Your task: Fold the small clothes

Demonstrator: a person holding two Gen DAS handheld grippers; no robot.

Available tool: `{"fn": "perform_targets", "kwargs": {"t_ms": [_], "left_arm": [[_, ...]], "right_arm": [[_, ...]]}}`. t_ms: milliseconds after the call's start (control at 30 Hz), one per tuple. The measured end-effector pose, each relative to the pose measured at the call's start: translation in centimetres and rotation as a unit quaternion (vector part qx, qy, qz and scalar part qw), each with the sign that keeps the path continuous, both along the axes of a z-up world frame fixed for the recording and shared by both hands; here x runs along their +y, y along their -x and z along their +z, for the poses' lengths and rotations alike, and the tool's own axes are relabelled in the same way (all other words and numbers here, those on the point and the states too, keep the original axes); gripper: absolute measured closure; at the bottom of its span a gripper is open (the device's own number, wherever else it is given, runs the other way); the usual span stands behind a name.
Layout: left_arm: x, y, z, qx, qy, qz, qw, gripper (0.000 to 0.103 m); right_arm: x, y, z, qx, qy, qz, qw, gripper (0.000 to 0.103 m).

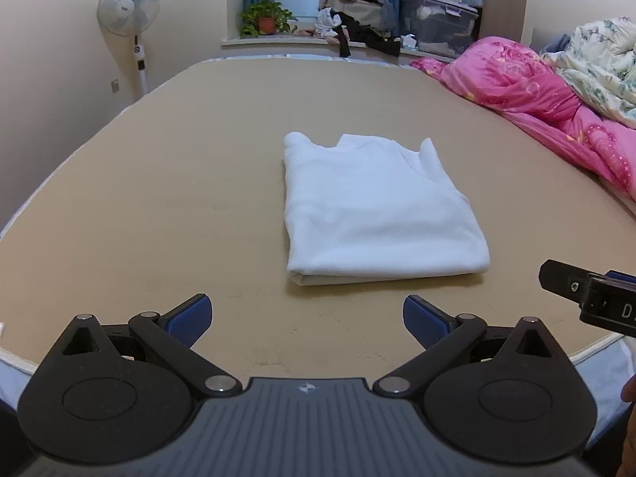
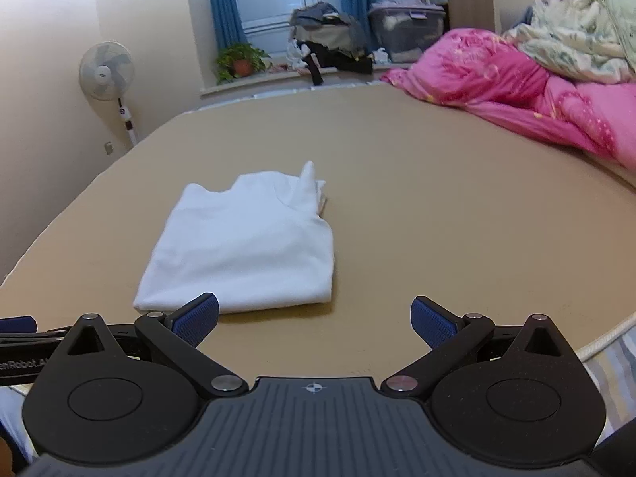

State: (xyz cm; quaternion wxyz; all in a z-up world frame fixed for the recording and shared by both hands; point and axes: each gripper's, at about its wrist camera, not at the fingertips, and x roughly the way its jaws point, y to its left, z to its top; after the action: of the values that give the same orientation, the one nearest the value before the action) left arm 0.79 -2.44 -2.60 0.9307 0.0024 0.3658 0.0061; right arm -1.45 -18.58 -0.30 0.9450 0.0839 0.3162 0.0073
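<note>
Lying folded: white garment (image 1: pixel 377 206), grippers clear.

1. The right gripper (image 2: pixel 314 320) stood wide open with nothing between its blue pads (image 2: pixel 196 320).
2. A folded white garment (image 2: pixel 246 246) lay flat on the tan bed surface (image 2: pixel 437 206), just beyond the left pad.
3. A pink quilt (image 2: pixel 508 79) was bunched at the far right.
</note>
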Motion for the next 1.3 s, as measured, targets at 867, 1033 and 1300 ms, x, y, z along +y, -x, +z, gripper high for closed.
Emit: {"fn": "perform_targets", "kwargs": {"t_ms": [867,1033,1300], "left_arm": [[0.5,-1.0,-0.1,-0.017,0.003,0.001,0.9998,0.001],[0.6,-1.0,-0.1,-0.017,0.003,0.001,0.9999,0.001],[0.5,-1.0,-0.2,-0.018,0.002,0.0,0.9998,0.001]], "right_arm": [[2.8,-1.4,-0.8,-0.003,0.025,0.043,0.999,0.001],[3.2,-1.6,-1.1,-0.006,0.027,0.045,0.999,0.001],[3.1,-1.6,-1.1,-0.007,0.028,0.045,0.999,0.001]]}}
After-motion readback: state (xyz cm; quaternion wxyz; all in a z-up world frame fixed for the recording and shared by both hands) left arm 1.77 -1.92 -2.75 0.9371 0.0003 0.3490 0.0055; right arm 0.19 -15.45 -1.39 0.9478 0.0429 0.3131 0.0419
